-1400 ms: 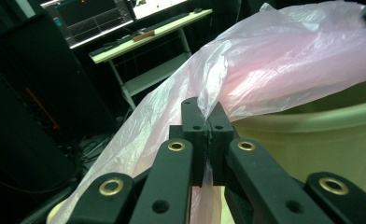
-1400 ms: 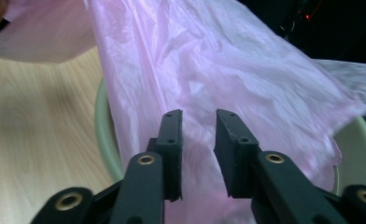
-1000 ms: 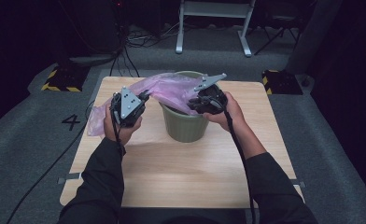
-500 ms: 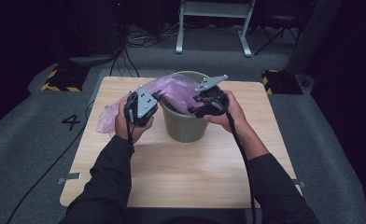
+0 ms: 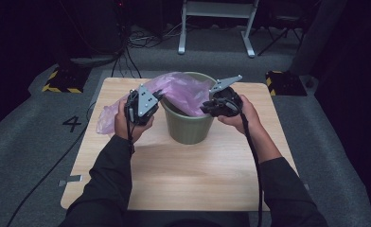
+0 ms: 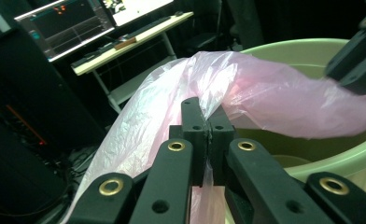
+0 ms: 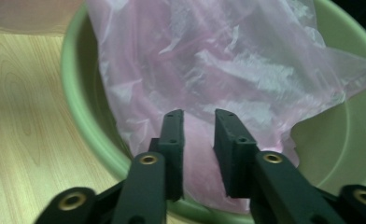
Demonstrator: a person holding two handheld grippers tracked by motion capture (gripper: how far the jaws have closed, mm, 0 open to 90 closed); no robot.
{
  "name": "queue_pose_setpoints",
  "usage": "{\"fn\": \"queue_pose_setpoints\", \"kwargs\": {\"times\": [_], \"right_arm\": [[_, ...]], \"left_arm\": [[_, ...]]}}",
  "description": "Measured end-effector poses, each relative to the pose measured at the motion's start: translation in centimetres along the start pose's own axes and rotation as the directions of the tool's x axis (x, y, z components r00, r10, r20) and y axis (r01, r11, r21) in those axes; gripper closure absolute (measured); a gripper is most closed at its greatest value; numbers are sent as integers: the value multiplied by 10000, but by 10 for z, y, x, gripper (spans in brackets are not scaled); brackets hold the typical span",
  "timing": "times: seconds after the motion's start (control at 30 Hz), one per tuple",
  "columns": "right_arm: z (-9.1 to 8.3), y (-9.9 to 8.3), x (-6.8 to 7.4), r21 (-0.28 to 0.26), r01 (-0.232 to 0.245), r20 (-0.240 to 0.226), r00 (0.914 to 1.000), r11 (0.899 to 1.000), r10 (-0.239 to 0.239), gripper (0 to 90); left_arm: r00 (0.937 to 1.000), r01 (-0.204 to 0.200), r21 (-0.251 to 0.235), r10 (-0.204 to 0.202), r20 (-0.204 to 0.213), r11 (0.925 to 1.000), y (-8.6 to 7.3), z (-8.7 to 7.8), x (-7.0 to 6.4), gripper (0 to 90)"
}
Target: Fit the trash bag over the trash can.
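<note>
Lining the round green plastic bin: left gripper clamps the thin pink plastic bag; right gripper, jaws slightly parted, holds nothing and should next pinch the film near the rim.

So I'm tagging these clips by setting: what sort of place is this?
Probably a lab or recording studio, not a home: monitors on a desk, hazard-striped blocks and cables on grey carpet, and a wooden table with a green bin.

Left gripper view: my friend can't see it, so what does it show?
Two black jaws of the left gripper are pinched shut on a thin, crinkly pink plastic bag that drapes over the rim of a round green plastic bin. Behind it are dark desks with lit screens.
</note>
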State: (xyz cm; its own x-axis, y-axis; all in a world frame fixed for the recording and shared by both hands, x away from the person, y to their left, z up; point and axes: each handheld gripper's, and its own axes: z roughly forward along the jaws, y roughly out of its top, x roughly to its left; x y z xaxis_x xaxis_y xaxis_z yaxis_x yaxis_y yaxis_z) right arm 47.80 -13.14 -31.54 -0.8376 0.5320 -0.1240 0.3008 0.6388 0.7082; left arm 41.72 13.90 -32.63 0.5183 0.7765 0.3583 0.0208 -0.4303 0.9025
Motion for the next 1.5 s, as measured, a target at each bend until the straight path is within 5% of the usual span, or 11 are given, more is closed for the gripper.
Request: {"fn": "queue_pose_setpoints", "kwargs": {"times": [0.1, 0.2, 0.43, 0.63, 0.77, 0.97, 1.07, 1.17, 1.27, 1.37, 1.5], "right_arm": [[4, 2, 0, 155, -39, -33, 10000, 9999, 39, 744], [5, 5, 2, 25, 47, 124, 9999, 10000, -48, 591], [-15, 10, 12, -1891, 442, 66, 9990, 9810, -438, 272], [-21, 15, 28, -2291, 1505, 805, 9875, 9617, -1354, 229], [-18, 16, 30, -2285, 1478, 848, 9877, 9622, -1316, 233], [-4, 14, 29, -1877, 1560, 377, 9877, 9698, -1516, 425], [0, 13, 31, -2053, 1698, 165, 9853, 9639, -1700, 678], [2, 11, 30, -2039, 1661, 243, 9861, 9648, -1646, 789], [2, 8, 28, -2230, 1368, 488, 9904, 9652, -1292, 861], [0, 4, 23, -2353, 998, 639, 9942, 9668, -871, 871], [-2, 0, 18, -2319, 742, 838, 9949, 9699, -561, 873]], "left_arm": [[9997, -197, 6, 197, 170, 9998, 4, 2, -7, 893], [9990, -389, 30, 389, 240, 9992, 7, 5, -12, 893], [9973, -347, 106, 339, 654, 9993, 8, 11, -19, 892], [9915, -277, 40, 269, 1272, 9996, 10, 11, -28, 886], [9858, -272, 54, 259, 1662, 9996, 9, 10, -33, 882], [9750, -405, 9, 393, 2186, 9992, 11, 8, -36, 890], [9722, -216, -23, 215, 2330, 9998, 10, 7, -35, 857], [9646, -50, 47, 36, 2639, 10000, 9, 6, -34, 699], [9739, 228, 254, -280, 2254, 9994, 10, 0, -35, 497], [9647, 480, 533, -602, 2565, 9974, 10, -10, -31, 341], [9626, 410, 831, -616, 2639, 9957, 5, -23, -31, 275]]}}
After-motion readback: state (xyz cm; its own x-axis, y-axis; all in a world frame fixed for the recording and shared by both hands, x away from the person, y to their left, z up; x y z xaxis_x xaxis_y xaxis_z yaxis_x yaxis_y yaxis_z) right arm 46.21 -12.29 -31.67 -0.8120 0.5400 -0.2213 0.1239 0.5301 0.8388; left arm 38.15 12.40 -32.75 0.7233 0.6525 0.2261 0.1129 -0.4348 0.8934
